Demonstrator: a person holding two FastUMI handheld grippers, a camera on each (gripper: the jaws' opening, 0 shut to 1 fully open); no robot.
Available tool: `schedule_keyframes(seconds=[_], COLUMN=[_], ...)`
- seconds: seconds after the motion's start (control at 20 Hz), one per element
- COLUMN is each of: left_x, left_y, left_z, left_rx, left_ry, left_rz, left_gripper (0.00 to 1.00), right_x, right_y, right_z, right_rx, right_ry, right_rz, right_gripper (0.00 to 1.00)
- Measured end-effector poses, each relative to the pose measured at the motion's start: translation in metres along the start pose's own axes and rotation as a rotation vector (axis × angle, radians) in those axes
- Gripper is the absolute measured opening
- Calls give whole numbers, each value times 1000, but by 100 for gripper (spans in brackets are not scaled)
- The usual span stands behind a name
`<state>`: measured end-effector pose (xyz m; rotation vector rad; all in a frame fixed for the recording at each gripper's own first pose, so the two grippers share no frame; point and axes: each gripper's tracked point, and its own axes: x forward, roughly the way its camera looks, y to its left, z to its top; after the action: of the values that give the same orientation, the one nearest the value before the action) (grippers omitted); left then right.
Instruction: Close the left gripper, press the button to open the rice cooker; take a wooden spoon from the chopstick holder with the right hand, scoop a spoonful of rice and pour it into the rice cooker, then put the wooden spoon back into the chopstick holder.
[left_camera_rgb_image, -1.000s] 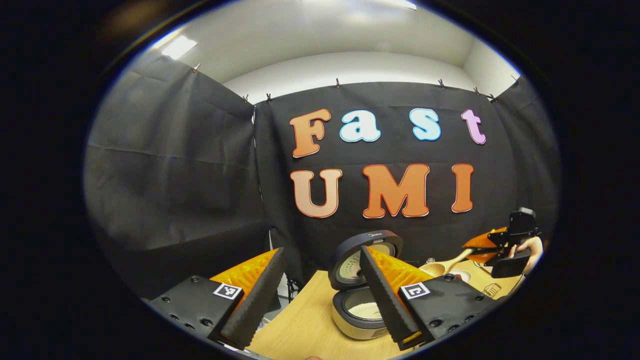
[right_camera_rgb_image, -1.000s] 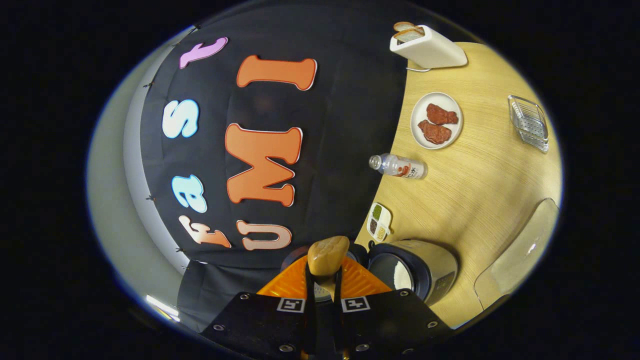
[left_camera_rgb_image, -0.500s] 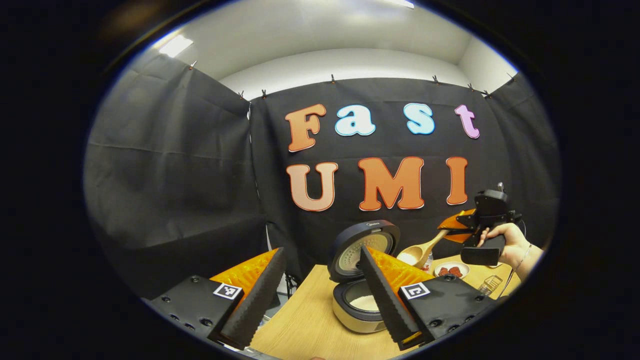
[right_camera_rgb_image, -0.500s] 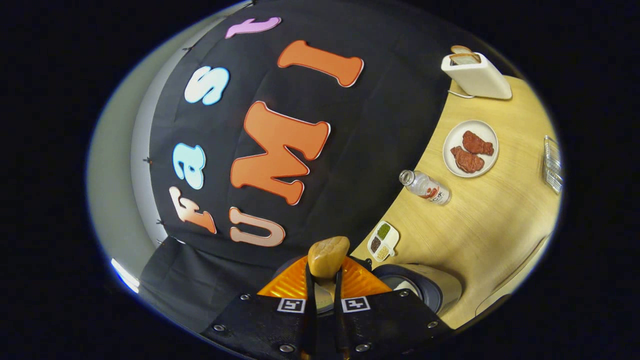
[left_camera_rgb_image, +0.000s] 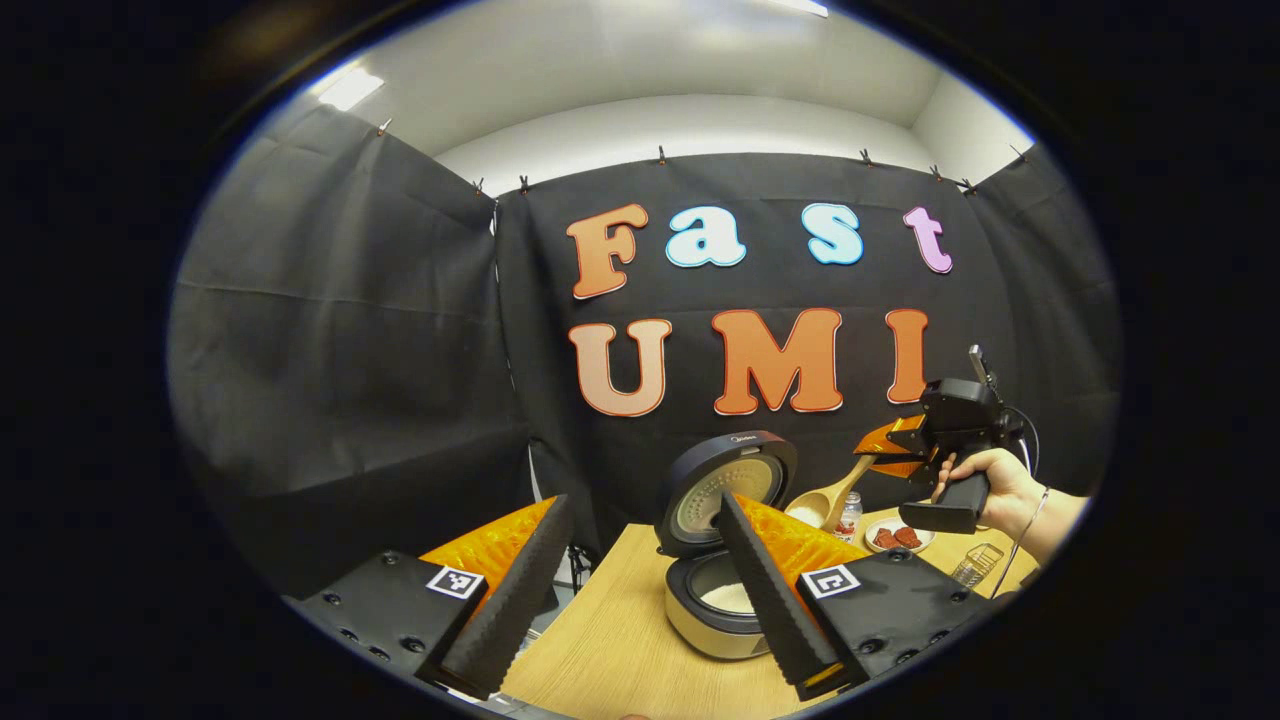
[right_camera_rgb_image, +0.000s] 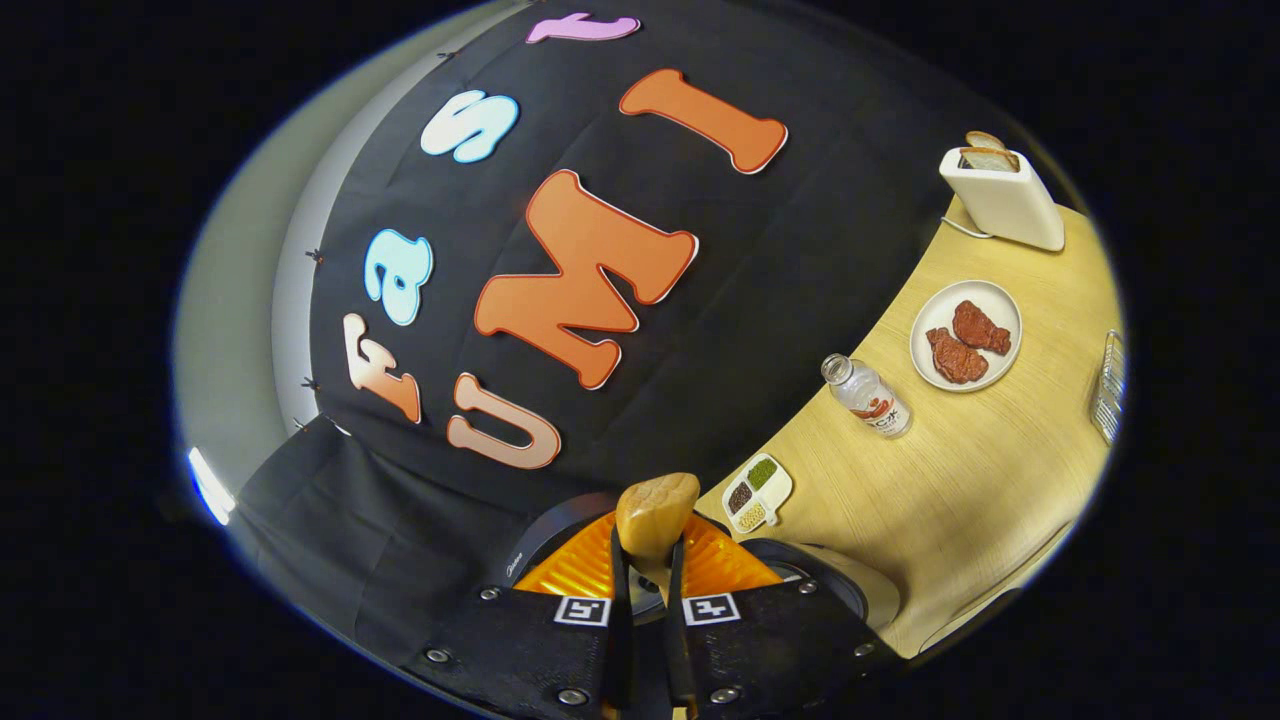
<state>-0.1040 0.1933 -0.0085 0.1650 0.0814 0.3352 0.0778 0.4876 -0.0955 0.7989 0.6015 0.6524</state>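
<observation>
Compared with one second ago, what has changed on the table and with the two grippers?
The right gripper, shut on the wooden spoon, has risen and moved toward the open rice cooker; the spoon bowl with rice now hangs beside the raised lid. In the right gripper view the table has swung lower. The left gripper stays open, and the cooker remains open.

left: level, wallward | right: rolled, wallward | shared: rice cooker (left_camera_rgb_image: 722, 540)

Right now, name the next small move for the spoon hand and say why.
Probably carry the wooden spoon over the rice cooker and tip it: the right gripper holds it loaded beside the raised lid, short of the pot.
</observation>
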Motion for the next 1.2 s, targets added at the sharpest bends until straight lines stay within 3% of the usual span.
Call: schedule_keyframes(seconds=[1.2], left_x=[1], left_y=[17], left_z=[-8], left_rx=[17], left_ry=[1], left_rz=[37], left_gripper=[98], right_x=[6], right_y=[29], right_z=[-5], right_rx=[-306], right_ry=[-42], right_rz=[34], right_gripper=[12])
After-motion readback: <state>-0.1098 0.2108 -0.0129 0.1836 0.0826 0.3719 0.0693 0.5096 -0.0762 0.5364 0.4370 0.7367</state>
